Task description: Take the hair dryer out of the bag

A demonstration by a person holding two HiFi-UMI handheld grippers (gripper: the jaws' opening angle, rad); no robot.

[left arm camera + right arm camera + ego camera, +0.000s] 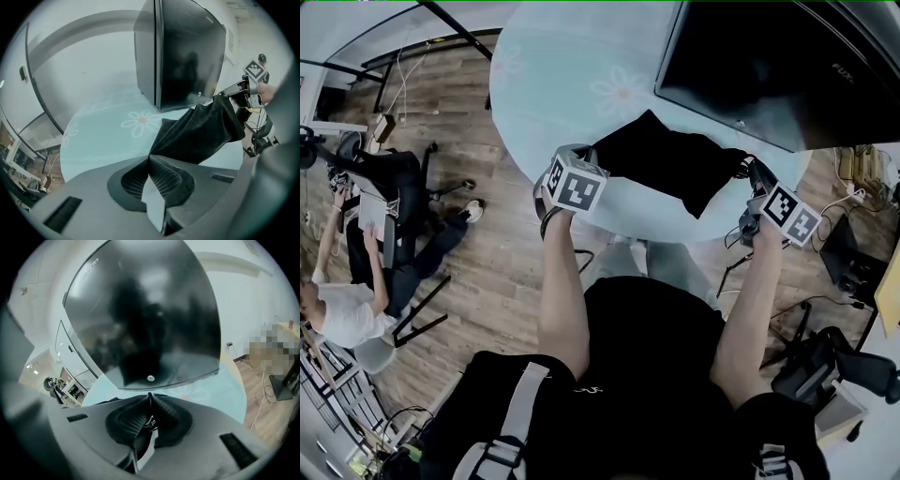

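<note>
A limp black cloth bag (666, 164) hangs stretched between my two grippers over the near edge of a round pale-blue table (562, 84) printed with daisies. My left gripper (593, 157) is shut on the bag's left corner; in the left gripper view the cloth (201, 131) runs from the closed jaws (149, 157) up to the right gripper (234, 91). My right gripper (748, 171) is shut on the bag's right end; in its own view the jaws (150, 397) meet on a sliver of dark cloth. No hair dryer shows.
A big black glossy box (769, 66) stands on the table just behind the bag. A person sits at a desk on the left (356, 272). Cables (853, 187) and a black chair (825, 366) lie to the right on the wood floor.
</note>
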